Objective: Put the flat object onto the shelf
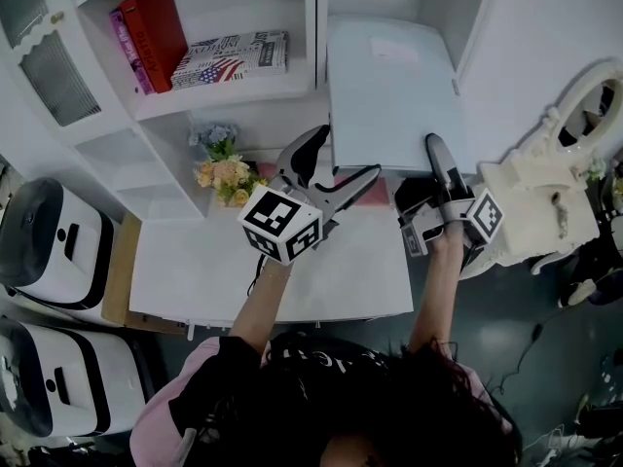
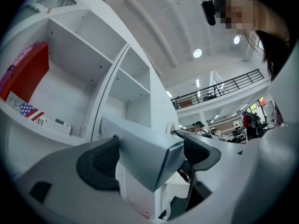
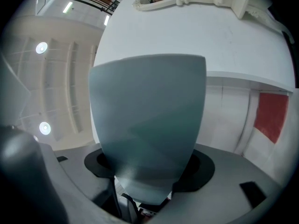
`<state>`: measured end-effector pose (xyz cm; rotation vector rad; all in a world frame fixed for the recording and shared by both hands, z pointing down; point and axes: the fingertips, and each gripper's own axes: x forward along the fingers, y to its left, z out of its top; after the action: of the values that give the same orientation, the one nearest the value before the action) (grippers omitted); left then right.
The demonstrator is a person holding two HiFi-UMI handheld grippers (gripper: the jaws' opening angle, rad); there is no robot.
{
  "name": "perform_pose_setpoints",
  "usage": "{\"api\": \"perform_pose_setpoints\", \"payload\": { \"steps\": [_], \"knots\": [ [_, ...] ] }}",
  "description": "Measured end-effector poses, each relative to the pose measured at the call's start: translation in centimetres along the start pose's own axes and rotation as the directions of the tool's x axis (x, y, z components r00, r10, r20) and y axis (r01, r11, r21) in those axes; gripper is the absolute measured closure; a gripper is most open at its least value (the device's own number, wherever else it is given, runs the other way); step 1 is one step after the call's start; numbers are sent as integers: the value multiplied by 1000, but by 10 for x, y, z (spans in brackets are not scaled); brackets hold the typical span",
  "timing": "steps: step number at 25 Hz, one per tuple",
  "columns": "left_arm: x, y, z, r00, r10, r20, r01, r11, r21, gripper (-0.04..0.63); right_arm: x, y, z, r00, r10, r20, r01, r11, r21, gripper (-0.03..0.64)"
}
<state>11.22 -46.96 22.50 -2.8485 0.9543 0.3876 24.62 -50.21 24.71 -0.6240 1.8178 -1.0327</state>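
Left gripper (image 1: 343, 156): jaws spread around the flat object's (image 1: 389, 95) near-left corner.
Right gripper (image 1: 435, 149): clamped on its near edge.
Flat object: one, above the tabletop (image 1: 195, 270), far edge at the shelf's (image 1: 467, 8) open right bay.
Left bay: three books (image 1: 229, 58).

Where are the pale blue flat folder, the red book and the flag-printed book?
pale blue flat folder (image 1: 389, 95): head view, middle of its top face.
red book (image 1: 156, 29): head view, its cover.
flag-printed book (image 1: 232, 58): head view, its printed top.
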Motion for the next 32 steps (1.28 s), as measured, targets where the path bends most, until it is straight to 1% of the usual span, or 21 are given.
{"api": "perform_pose_setpoints", "payload": {
  "steps": [4,7,14,20,24,29,32],
  "knots": [
    [7,7,7,999,13,34,-12,1000,-16,152,8,6,4,999,32,-5,-32,999,-6,299],
    [12,14,11,999,14,41,-13,1000,-27,152,15,6,7,999,36,-11,-36,999,-12,299],
    [21,25,17,1000,20,24,-18,998,-60,152,26,9,12,999,38,-20,-38,999,-11,298],
    [36,42,25,1000,21,0,-21,995,-100,152,44,8,21,1000,10,-10,-10,1000,1,295],
    [43,53,29,999,45,27,-41,990,-135,152,55,8,25,1000,15,-9,-15,1000,6,290],
    [52,60,32,997,65,50,-56,986,-158,152,60,10,31,999,39,-9,-38,999,6,287],
    [57,70,35,993,92,73,-77,980,-184,152,59,12,33,999,48,3,-48,999,3,287]
  ]
}}
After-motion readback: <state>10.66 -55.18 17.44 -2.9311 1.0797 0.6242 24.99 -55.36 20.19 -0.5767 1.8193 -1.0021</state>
